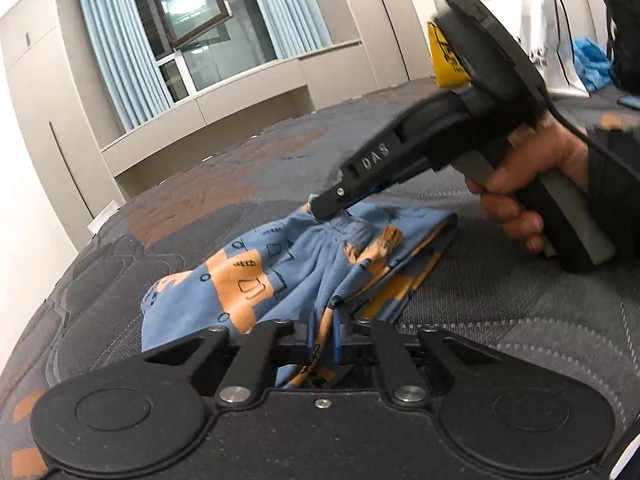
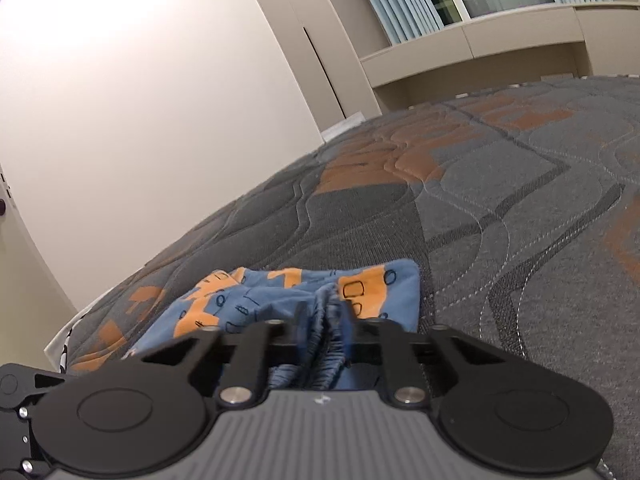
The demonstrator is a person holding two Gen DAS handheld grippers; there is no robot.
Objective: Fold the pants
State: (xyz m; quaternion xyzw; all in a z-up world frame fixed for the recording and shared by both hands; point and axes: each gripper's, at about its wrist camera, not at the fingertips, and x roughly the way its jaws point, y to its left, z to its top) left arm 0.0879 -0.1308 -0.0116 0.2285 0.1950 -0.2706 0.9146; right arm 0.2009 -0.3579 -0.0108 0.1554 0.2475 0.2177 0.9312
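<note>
Small blue pants (image 1: 256,276) with orange prints lie bunched on a grey and orange quilted mattress (image 1: 168,216). My left gripper (image 1: 325,340) is shut on a fold of the pants at their near edge. My right gripper (image 1: 326,212) reaches in from the right and is shut on the elastic waistband. In the right wrist view the pants (image 2: 280,296) spread ahead, and my right gripper (image 2: 323,320) pinches the gathered waistband between its jaws. The cloth is lifted a little between the two grips.
The mattress (image 2: 500,200) stretches far ahead and to the right. White paper bags (image 1: 540,32), a yellow bag (image 1: 448,60) and blue cloth (image 1: 592,60) stand at the far right. A window (image 1: 192,28) with curtains and beige cabinets lie beyond.
</note>
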